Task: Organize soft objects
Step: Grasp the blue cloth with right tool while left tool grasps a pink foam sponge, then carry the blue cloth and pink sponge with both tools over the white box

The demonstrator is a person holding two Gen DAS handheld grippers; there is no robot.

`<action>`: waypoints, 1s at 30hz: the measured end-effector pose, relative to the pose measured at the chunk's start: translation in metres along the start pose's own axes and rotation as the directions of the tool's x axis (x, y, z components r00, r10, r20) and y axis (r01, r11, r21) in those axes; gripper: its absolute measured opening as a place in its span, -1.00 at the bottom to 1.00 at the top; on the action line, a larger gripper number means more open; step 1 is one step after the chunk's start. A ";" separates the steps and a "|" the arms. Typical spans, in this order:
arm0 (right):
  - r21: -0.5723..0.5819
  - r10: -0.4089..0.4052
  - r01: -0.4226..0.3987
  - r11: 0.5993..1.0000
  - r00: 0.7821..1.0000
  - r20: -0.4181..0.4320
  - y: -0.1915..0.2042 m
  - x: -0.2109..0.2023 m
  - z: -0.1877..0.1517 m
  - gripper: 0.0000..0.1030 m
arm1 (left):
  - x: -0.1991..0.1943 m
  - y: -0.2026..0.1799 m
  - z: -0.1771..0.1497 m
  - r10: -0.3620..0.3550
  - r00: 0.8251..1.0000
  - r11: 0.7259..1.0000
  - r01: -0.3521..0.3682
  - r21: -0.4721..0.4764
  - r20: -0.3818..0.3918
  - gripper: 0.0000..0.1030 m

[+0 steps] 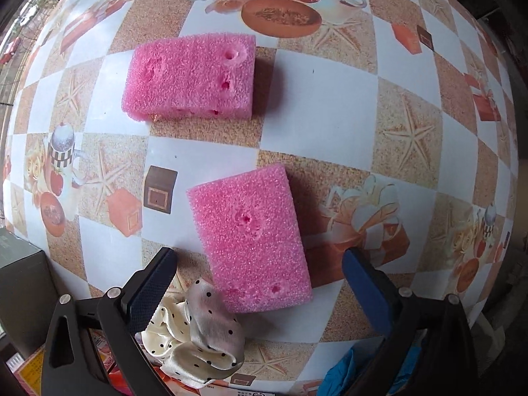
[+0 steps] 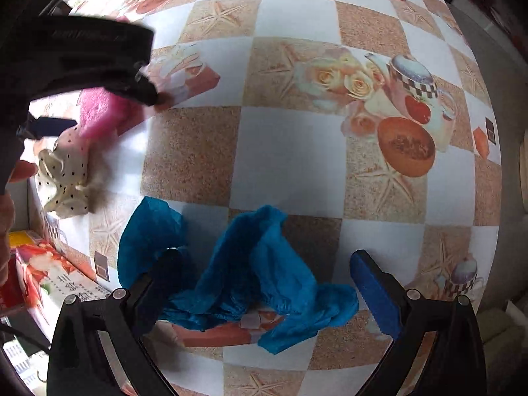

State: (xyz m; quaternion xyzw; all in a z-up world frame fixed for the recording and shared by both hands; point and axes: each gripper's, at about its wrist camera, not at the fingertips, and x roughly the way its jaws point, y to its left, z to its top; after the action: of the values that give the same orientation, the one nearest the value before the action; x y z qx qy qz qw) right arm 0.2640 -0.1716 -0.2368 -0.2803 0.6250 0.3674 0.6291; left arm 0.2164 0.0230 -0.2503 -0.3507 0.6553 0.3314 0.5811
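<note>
In the left wrist view two pink foam sponges lie on the checkered tablecloth: one far (image 1: 191, 77), one near (image 1: 252, 237). My left gripper (image 1: 260, 287) is open, its fingers on either side of the near sponge's front end. A cream polka-dot scrunchie (image 1: 194, 333) lies beside the left finger. In the right wrist view my right gripper (image 2: 264, 293) is open above a crumpled blue cloth (image 2: 244, 274), which lies between the fingers. The scrunchie (image 2: 66, 178) and a pink sponge (image 2: 99, 109) show at the far left, under the other gripper.
The table (image 1: 330, 105) carries a printed tablecloth with teapots, roses and starfish. A dark box (image 1: 23, 280) stands at the left edge. Printed cartons (image 2: 43, 283) stand off the table's left side. The table's right edge (image 2: 488, 132) drops off to a grey floor.
</note>
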 end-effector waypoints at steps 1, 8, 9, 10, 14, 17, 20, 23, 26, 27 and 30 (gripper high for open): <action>-0.014 -0.017 0.017 1.000 1.000 -0.001 0.008 0.002 0.001 0.83 | -0.001 -0.001 0.001 0.005 1.000 1.000 -0.005 0.009 0.003 0.87; 0.005 0.041 -0.041 0.999 0.999 0.032 0.007 -0.010 -0.005 -0.54 | -0.012 -0.023 0.012 -0.007 0.999 0.998 0.004 0.062 0.033 0.31; 0.019 0.056 -0.056 0.998 0.998 0.028 0.005 -0.011 -0.007 -0.57 | -0.014 -0.025 0.012 -0.006 0.999 0.998 0.003 0.066 0.042 0.01; 0.031 0.071 -0.072 0.997 0.997 0.028 0.003 -0.012 -0.009 -0.59 | -0.017 -0.028 0.010 -0.008 0.999 0.997 0.004 0.071 0.051 0.01; 0.067 0.119 -0.122 0.990 0.991 0.054 -0.014 -0.028 -0.007 -0.59 | -0.027 -0.022 0.002 -0.088 0.995 0.993 0.084 0.081 0.048 0.01; 0.088 0.127 -0.133 0.987 0.989 0.071 -0.041 -0.051 -0.008 -0.59 | -0.037 -0.016 -0.003 -0.108 0.992 0.990 0.102 0.093 0.064 0.01; 0.116 0.136 -0.144 0.983 0.988 0.076 -0.045 -0.065 -0.006 -0.59 | -0.058 -0.019 -0.014 -0.134 0.988 0.985 0.123 0.123 0.079 0.01; 0.139 0.136 -0.147 0.979 0.987 0.081 -0.055 -0.078 -0.012 -0.59 | -0.077 -0.020 -0.028 -0.154 0.983 0.975 0.136 0.173 0.095 0.01; 0.166 0.141 -0.154 0.974 0.986 0.084 -0.058 -0.091 -0.016 -0.59 | -0.094 -0.021 -0.047 -0.168 0.980 0.962 0.139 0.233 0.108 0.01; 0.177 0.148 -0.161 0.971 0.985 0.085 -0.054 -0.096 -0.019 -0.59 | -0.096 -0.018 -0.053 -0.173 0.978 0.958 0.140 0.251 0.113 0.01; 0.197 0.146 -0.160 0.967 0.986 0.086 -0.054 -0.101 -0.026 -0.59 | -0.111 -0.014 -0.074 -0.197 0.974 0.944 0.158 0.291 0.113 0.01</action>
State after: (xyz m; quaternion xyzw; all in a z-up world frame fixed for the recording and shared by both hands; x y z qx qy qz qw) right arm 0.2982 -0.2348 -0.1436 -0.1524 0.6565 0.3589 0.6458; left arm 0.1983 -0.0385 -0.1323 -0.2985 0.6185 0.2056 0.6972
